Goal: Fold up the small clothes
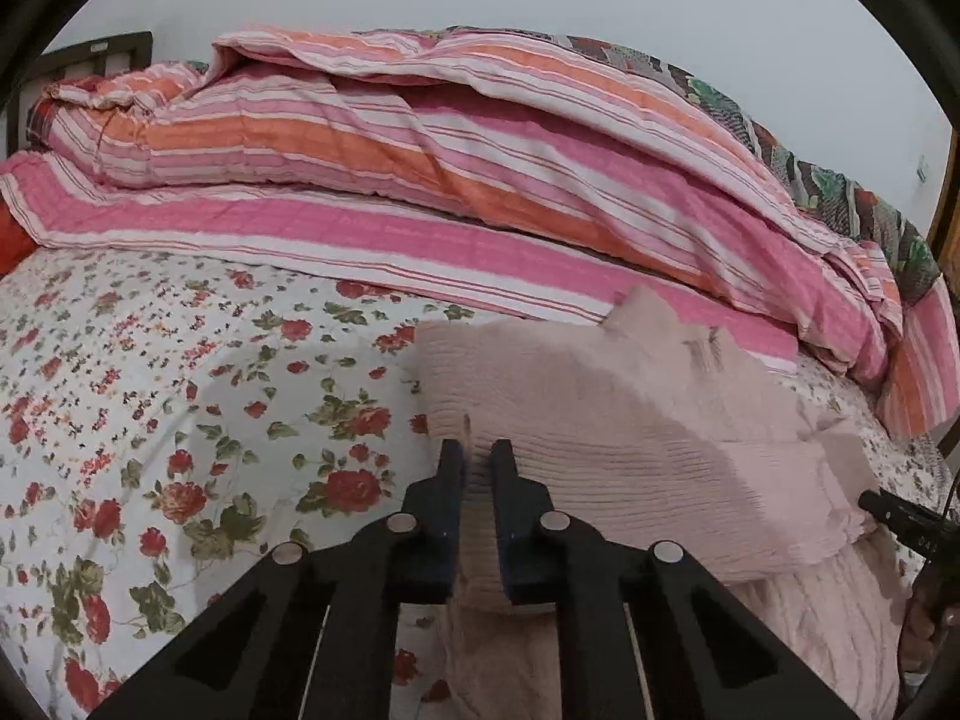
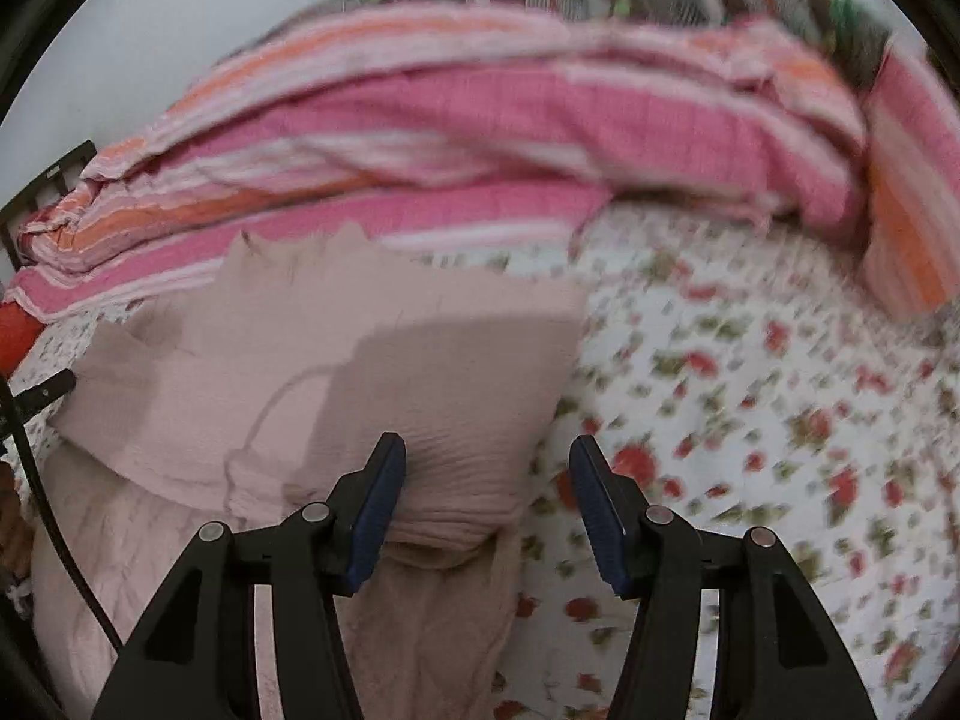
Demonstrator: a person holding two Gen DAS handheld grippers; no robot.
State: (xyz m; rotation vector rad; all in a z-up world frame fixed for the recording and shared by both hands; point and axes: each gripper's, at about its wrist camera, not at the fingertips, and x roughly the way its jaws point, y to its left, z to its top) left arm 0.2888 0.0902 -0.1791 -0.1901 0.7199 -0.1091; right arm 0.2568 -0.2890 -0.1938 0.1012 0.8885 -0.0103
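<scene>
Floral bedsheet (image 1: 150, 396) under striped quilt (image 1: 420, 180)

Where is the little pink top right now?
The pink top lies on the flowery bedsheet, in front of the striped quilt. The left gripper pinches its near-left edge, and the open right gripper straddles its near-right corner.

A home bedroom: floral bedsheet (image 1: 150, 420), striped quilt (image 1: 420, 168), dark headboard (image 1: 90, 60).

Garment (image 1: 630, 438) on bedsheet (image 1: 180, 390), before quilt (image 1: 420, 168)
</scene>
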